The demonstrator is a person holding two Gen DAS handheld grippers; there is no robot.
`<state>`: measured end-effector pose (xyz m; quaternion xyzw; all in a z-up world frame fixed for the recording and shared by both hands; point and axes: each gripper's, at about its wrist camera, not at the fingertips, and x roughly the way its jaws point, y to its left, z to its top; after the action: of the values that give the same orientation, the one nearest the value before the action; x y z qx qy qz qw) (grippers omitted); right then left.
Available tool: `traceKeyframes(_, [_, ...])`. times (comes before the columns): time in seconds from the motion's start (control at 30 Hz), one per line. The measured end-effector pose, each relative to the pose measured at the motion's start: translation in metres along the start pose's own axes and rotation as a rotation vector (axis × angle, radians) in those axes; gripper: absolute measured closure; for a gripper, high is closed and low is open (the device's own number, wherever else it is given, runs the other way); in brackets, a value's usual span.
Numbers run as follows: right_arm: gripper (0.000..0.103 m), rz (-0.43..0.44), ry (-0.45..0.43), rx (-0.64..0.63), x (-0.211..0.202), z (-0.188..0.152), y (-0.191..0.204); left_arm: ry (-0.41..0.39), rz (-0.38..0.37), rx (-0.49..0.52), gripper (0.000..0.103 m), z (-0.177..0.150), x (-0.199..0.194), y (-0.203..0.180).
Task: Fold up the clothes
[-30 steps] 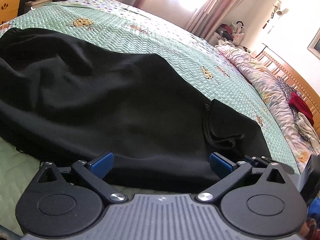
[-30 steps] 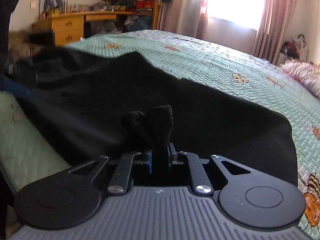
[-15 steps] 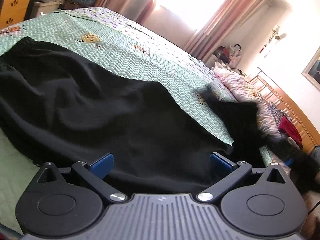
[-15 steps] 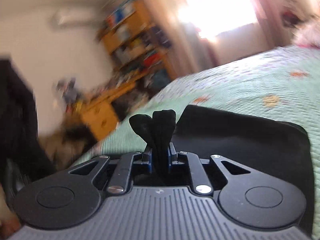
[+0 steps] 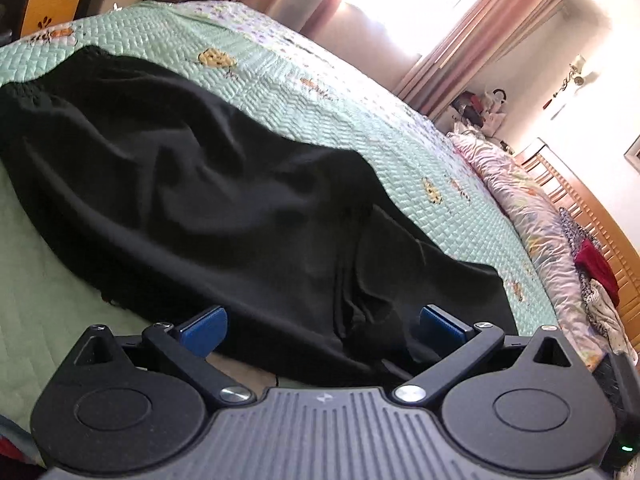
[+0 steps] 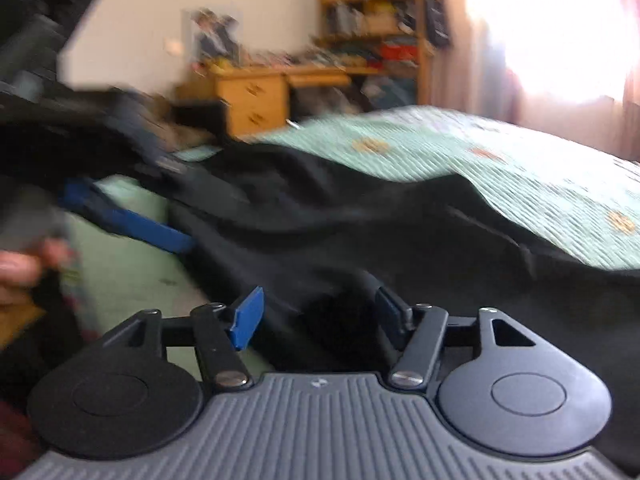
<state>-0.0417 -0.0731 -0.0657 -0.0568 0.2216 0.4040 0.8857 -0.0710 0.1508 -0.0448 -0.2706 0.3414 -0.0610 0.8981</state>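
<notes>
My left gripper (image 5: 322, 326) has its blue fingers (image 5: 204, 326) spread wide with nothing between them, hovering at the near edge of the black garment (image 5: 208, 200). My right gripper (image 6: 318, 314) is also spread, fingers (image 6: 248, 316) apart and empty, low over the same cloth near its near right end. The garment lies across the near side of the green quilt (image 5: 312, 92) on the bed, rumpled, with a bunched ridge (image 5: 360, 280) near its right end. I judge the risks so: the dark, soft fabric hides its own layers, so I could pinch a single layer or a wrinkle and drag the pile crooked. The hem sits close to the bed's near edge, so a pull toward me could slide it off. The right wrist view is blurred, so my aim there is uncertain
</notes>
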Motion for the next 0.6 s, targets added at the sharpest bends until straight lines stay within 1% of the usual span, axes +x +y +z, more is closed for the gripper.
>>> traceKeyframes(0.03, [0.039, 0.046, -0.022, 0.017, -0.009, 0.003, -0.003, -0.007, -0.001, 0.002, 0.001, 0.002, -0.001, 0.001])
traceKeyframes(0.1, [0.039, 0.107, -0.087, 0.179, -0.031, 0.005, -0.016, -0.018, 0.003, -0.013, 0.001, 0.004, -0.001, 0.003])
traceKeyframes(0.17, [0.039, 0.145, -0.154, 0.378, -0.046, 0.007, -0.046, -0.018, 0.001, -0.037, 0.001, 0.005, 0.0, 0.004])
traceKeyframes(0.33, [0.038, 0.277, -0.05, 0.772, 0.0, -0.021, -0.078, -0.018, 0.002, -0.052, 0.001, 0.004, 0.0, 0.001])
traceKeyframes(0.4, [0.043, 0.33, -0.007, 0.93, 0.018, -0.033, -0.091, -0.015, 0.004, -0.054, 0.001, 0.004, 0.0, -0.001])
traceKeyframes(0.43, [0.061, 0.356, 0.016, 1.007, 0.027, -0.038, -0.097, -0.014, 0.008, -0.051, 0.001, 0.004, 0.0, -0.002])
traceKeyframes(0.47, [0.085, 0.324, 0.048, 0.999, 0.036, -0.043, -0.093, -0.013, 0.011, -0.047, 0.001, 0.005, 0.0, -0.002])
traceKeyframes(0.5, [0.089, 0.324, 0.061, 0.99, 0.041, -0.045, -0.089, -0.011, 0.014, -0.043, 0.001, 0.005, 0.0, -0.003])
traceKeyframes(0.53, [0.093, 0.32, 0.091, 0.94, 0.042, -0.039, -0.082, -0.01, 0.017, -0.039, 0.001, 0.006, 0.0, -0.004])
traceKeyframes(0.57, [0.094, 0.317, 0.121, 0.889, 0.043, -0.034, -0.076, -0.006, 0.021, -0.036, 0.001, 0.006, 0.001, -0.005])
traceKeyframes(0.6, [0.092, 0.313, 0.149, 0.839, 0.044, -0.029, -0.07, -0.002, 0.022, -0.034, 0.001, 0.007, 0.003, -0.007])
